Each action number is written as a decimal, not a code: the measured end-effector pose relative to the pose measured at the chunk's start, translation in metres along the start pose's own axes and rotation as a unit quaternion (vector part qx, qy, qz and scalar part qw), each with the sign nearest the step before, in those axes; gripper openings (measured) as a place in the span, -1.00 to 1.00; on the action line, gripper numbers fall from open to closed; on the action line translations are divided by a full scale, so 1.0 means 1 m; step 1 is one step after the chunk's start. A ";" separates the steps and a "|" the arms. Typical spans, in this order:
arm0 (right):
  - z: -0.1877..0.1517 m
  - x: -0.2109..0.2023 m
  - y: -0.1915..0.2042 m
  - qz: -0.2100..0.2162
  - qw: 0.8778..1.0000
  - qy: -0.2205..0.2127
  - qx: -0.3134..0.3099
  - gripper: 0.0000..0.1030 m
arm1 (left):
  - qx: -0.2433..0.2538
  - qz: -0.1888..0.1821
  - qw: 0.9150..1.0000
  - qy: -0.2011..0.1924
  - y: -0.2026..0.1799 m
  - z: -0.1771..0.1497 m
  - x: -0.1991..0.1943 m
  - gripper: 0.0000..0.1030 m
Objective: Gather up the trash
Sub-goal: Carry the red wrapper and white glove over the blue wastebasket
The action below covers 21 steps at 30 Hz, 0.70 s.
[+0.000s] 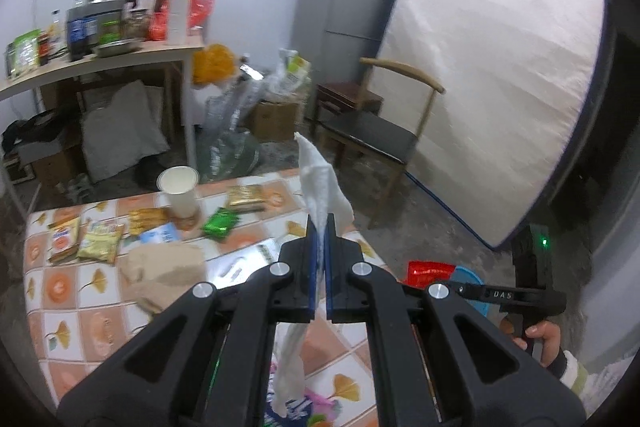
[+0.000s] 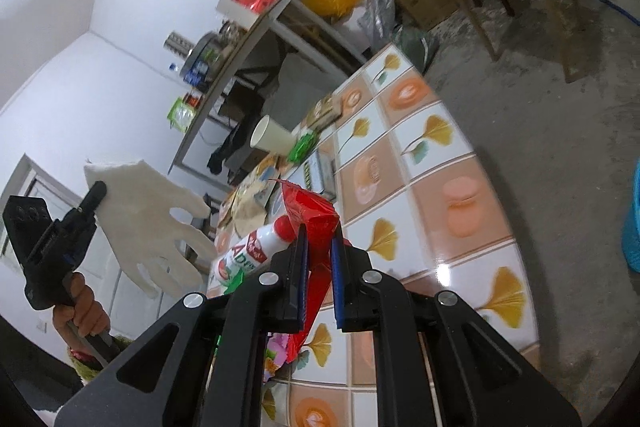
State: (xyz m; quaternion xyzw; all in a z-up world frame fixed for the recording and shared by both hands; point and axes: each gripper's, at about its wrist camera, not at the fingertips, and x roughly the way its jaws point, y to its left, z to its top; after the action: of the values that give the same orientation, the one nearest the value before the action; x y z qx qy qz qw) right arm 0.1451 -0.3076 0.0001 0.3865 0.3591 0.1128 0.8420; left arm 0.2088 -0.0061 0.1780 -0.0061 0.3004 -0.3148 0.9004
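My left gripper is shut on a white tissue and holds it in the air above the tiled table. The tissue and left gripper also show at the left of the right wrist view. My right gripper is shut on a red wrapper and holds it above the table's edge. The right gripper and the red wrapper show at the right of the left wrist view, over a blue bin.
On the table lie a paper cup, a green packet, snack packets, a brown paper bag and a white bottle. A chair, mattress and cluttered side table stand beyond. The blue bin sits on the floor.
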 end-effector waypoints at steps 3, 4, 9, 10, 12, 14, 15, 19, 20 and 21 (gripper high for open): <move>0.003 -0.019 -0.014 -0.006 1.000 -0.019 0.012 -0.80 | 0.012 -0.018 1.000 0.013 -0.023 0.001 0.017 -0.97; 0.004 -0.024 -0.019 -0.008 1.000 -0.023 0.016 -0.80 | 0.017 -0.026 0.999 0.019 -0.031 0.002 0.024 -0.97; 0.004 -0.058 -0.051 -0.021 0.997 -0.052 0.044 -0.80 | 0.026 -0.070 0.996 0.052 -0.070 0.001 0.063 -0.97; 0.005 -0.062 -0.055 -0.023 0.997 -0.055 0.049 -0.80 | 0.027 -0.078 0.995 0.059 -0.076 0.000 0.070 -0.97; 0.003 -0.075 -0.068 -0.030 0.995 -0.067 0.061 -0.80 | 0.030 -0.097 0.992 0.079 -0.094 -0.002 0.090 -0.97; 0.001 -0.091 -0.083 -0.038 0.993 -0.081 0.075 -0.80 | 0.034 -0.111 0.989 0.095 -0.108 -0.005 0.105 -0.97; 0.000 -0.096 -0.089 -0.041 0.992 -0.085 0.079 -0.80 | 0.036 -0.119 0.987 0.103 -0.116 -0.005 0.113 -0.97; -0.006 -0.124 -0.119 -0.061 0.986 -0.110 0.109 -0.80 | 0.044 -0.156 0.977 0.142 -0.154 -0.013 0.155 -0.97; -0.008 -0.133 -0.129 -0.068 0.984 -0.117 0.119 -0.80 | 0.045 -0.162 0.974 0.150 -0.163 -0.015 0.163 -0.97; -0.010 -0.141 -0.138 -0.074 0.981 -0.123 0.127 -0.80 | 0.046 -0.171 0.971 0.161 -0.175 -0.018 0.176 -0.97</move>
State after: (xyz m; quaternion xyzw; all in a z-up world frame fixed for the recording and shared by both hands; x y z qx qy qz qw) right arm 0.0248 -0.4612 -0.0327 0.4737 0.2916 -0.0452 0.8298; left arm 0.2096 -0.2435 0.1036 0.0346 0.4208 -0.4743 0.7725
